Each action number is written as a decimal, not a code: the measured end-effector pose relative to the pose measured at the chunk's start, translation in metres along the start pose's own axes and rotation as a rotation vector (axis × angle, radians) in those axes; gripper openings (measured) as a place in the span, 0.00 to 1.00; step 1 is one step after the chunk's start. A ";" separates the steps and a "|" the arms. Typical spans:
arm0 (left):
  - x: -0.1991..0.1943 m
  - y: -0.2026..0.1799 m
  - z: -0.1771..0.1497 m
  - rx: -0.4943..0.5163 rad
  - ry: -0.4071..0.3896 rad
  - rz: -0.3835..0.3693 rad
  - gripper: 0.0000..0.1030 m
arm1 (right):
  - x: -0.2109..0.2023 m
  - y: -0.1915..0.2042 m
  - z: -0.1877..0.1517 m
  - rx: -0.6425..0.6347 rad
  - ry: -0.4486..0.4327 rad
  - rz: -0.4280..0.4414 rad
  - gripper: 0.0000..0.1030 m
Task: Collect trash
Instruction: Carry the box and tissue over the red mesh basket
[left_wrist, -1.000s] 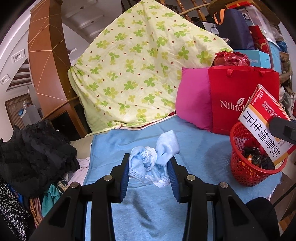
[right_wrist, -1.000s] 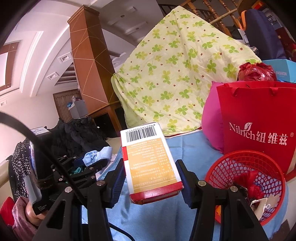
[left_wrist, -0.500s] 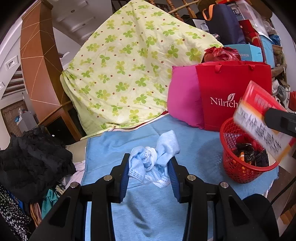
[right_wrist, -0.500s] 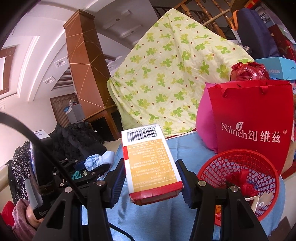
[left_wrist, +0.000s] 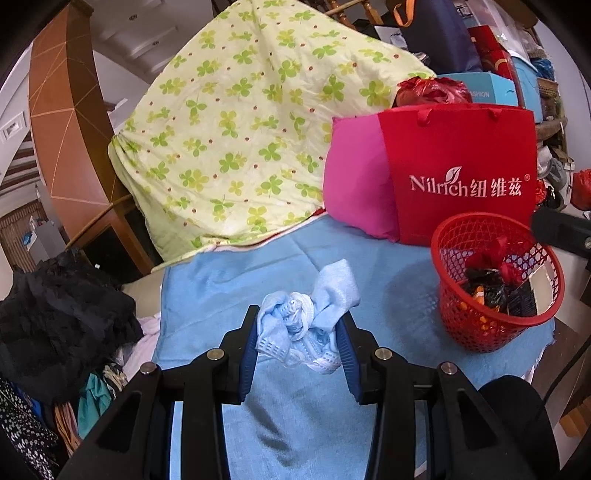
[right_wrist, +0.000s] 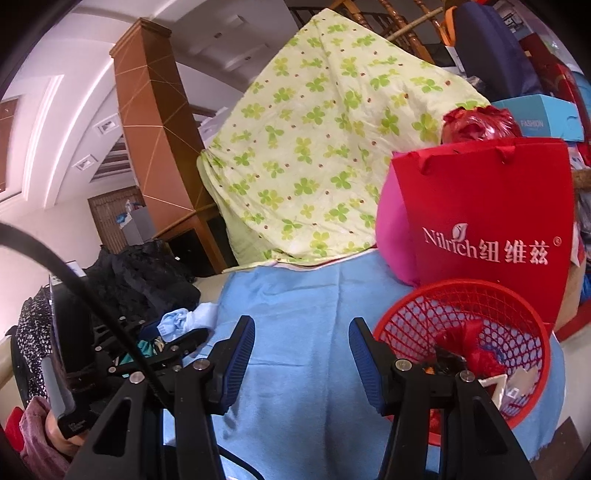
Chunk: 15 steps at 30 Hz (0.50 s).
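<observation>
A crumpled light-blue face mask is hanging pinched above the blue cloth. The red mesh basket is standing upright at the cloth's right edge, holding dark wrappers and a carton.

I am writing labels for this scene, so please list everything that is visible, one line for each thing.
Basket: one, red mesh, on blue cloth at right, holds wrappers.
Crumpled cloth: one, light blue, between left claw pads.
Blue cloth: one, covers the surface.
Quilt: one, yellow with green clovers, behind.
Paper bag: one, red, behind basket.
Cushion: one, pink, beside bag.
Dark clothes: pile, black, left.
Left claw: black, blue pads, gripping cloth.
Right claw: black, blue pads, open, empty.
</observation>
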<state>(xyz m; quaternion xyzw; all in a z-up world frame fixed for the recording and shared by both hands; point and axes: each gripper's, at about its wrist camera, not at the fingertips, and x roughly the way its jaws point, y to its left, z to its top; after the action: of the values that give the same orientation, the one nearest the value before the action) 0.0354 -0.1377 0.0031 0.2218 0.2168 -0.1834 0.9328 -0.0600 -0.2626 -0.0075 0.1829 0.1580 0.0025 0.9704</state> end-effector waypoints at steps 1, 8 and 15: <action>0.001 0.001 -0.001 -0.004 0.004 -0.001 0.41 | -0.002 -0.002 -0.001 -0.003 -0.003 -0.012 0.55; 0.002 -0.003 0.000 -0.012 0.000 -0.027 0.41 | -0.015 -0.016 0.004 0.006 -0.043 -0.061 0.55; -0.002 -0.025 0.009 0.024 -0.019 -0.073 0.41 | -0.041 -0.038 0.011 0.034 -0.103 -0.116 0.55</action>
<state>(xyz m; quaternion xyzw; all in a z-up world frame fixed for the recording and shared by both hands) 0.0255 -0.1626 0.0027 0.2232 0.2138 -0.2218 0.9248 -0.0977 -0.3048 0.0008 0.1896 0.1182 -0.0657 0.9725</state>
